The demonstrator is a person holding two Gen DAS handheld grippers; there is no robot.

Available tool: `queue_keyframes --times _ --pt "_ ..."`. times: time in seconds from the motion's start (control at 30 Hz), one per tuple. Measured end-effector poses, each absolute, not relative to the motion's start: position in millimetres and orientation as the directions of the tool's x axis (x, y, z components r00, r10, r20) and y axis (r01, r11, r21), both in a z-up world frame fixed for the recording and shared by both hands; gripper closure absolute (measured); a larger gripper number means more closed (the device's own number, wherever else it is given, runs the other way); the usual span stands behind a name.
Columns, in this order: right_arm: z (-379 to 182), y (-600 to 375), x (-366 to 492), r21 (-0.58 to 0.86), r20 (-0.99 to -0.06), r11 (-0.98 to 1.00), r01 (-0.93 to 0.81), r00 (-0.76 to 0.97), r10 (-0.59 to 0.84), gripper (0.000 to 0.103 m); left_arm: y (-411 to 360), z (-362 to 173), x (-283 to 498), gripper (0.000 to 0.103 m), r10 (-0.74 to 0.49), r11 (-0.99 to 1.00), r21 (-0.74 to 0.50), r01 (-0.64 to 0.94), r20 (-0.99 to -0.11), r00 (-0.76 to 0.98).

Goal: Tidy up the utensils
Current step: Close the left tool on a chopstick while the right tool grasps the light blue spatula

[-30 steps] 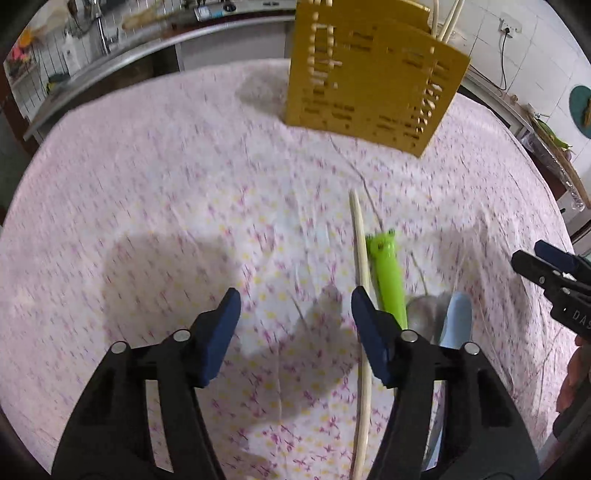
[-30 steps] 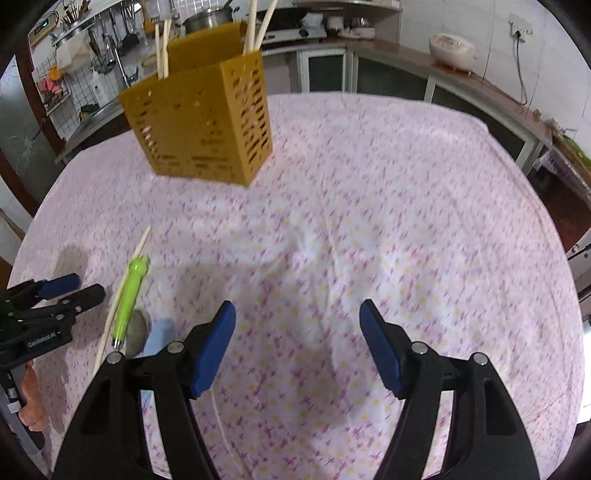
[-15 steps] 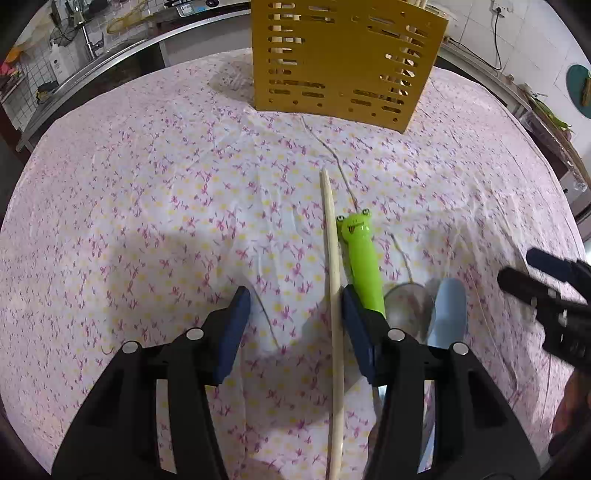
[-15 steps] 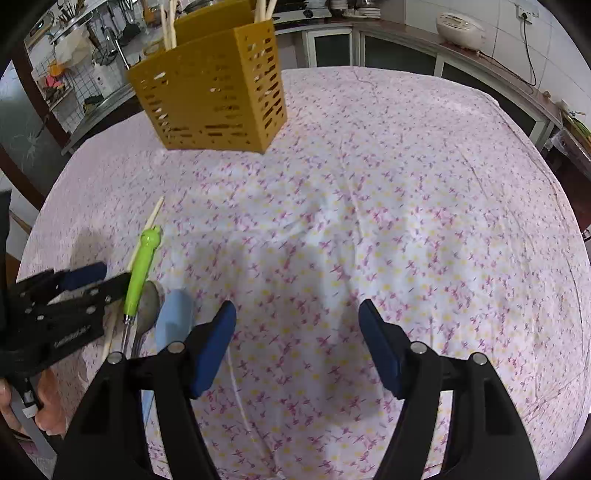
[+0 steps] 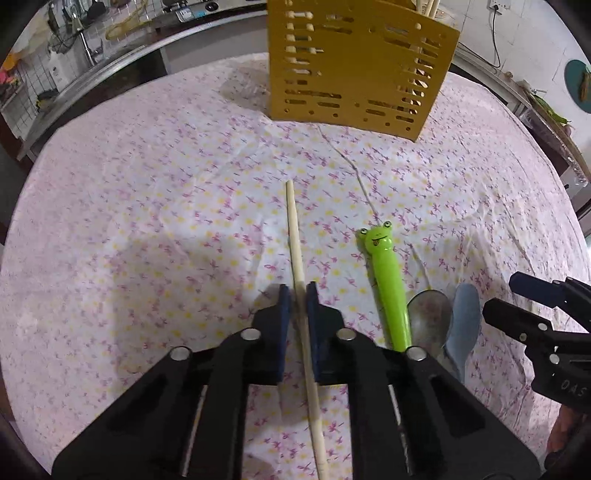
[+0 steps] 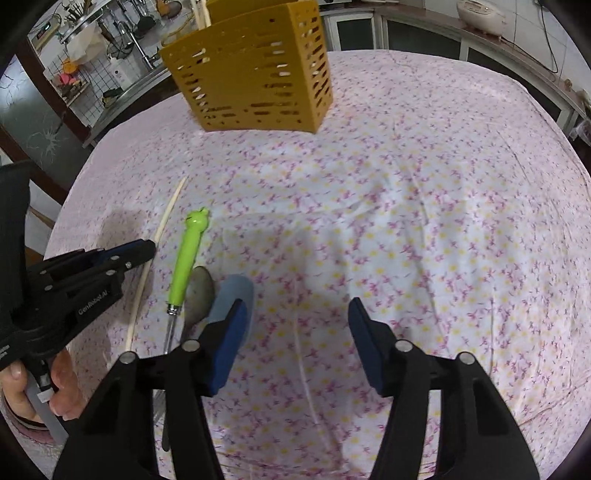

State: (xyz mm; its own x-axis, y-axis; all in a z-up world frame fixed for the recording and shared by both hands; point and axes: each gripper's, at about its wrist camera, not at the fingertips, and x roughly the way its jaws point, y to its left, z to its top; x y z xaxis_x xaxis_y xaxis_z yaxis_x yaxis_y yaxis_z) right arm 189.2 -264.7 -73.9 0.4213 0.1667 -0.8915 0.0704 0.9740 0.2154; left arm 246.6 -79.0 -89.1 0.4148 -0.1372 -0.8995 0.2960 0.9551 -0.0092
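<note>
surface: we are working over a table under a pink floral cloth, creased in places.
room: we are seeing a kitchen counter with a sink tap behind the table, and a rice cooker on the far counter.
holder: a yellow slotted utensil holder is standing at the far side, with chopsticks poking out of its top.
left gripper: we are pinching a single wooden chopstick lying on the cloth, the blue pads pressing on it from both sides.
right gripper: our fingers are spread and closing, with only bare cloth between them.
nearby: a green frog-handled utensil, a metal spoon and a pale blue spoon are lying just right of the chopstick, clustered together.
in the way: nothing is lying between the chopstick and the holder.
</note>
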Motion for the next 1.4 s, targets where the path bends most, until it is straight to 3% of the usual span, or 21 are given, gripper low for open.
queue_keyframes --times 0.33,0.4,0.47,0.63,1.27,1.37,1.4 --pt "-84.6 -242.7 202.2 0.266 -0.902 0.962 0.055 0.367 0.228 0.066 -47.3 -89.3 243.1 0.103 -0.137 0.963 -0.032 0.267 -0.912 0.386" --pt "-85.1 -240.9 204.9 0.282 -0.897 0.957 0.06 0.372 0.241 0.072 -42.7 -91.6 241.6 0.103 -0.131 0.966 -0.029 0.257 -0.911 0.392" --pt "-86.5 -238.3 207.8 0.292 -0.896 0.955 0.056 0.364 0.253 0.087 -37.7 -92.2 241.2 0.103 -0.139 0.967 -0.042 0.25 -0.912 0.387" --pt "-83.8 -233.4 212.2 0.27 -0.899 0.963 0.03 0.366 0.241 0.097 -38.3 -87.3 241.2 0.103 -0.157 0.966 -0.06 0.251 -0.908 0.389" --pt "-65.8 -286.0 228.5 0.14 -0.914 0.99 0.036 0.39 0.115 0.099 -71.8 -86.0 267.3 0.103 -0.188 0.962 -0.099 0.254 -0.917 0.353" --pt "-66.3 -289.2 232.0 0.143 -0.913 0.989 0.038 0.391 0.117 0.099 -77.4 -89.6 271.9 0.092 -0.18 0.96 -0.09 0.265 -0.923 0.339" --pt "-66.4 -289.1 232.8 0.143 -0.913 0.989 0.039 0.391 0.117 0.099 -79.9 -91.3 273.1 0.083 -0.174 0.959 -0.082 0.27 -0.926 0.335"
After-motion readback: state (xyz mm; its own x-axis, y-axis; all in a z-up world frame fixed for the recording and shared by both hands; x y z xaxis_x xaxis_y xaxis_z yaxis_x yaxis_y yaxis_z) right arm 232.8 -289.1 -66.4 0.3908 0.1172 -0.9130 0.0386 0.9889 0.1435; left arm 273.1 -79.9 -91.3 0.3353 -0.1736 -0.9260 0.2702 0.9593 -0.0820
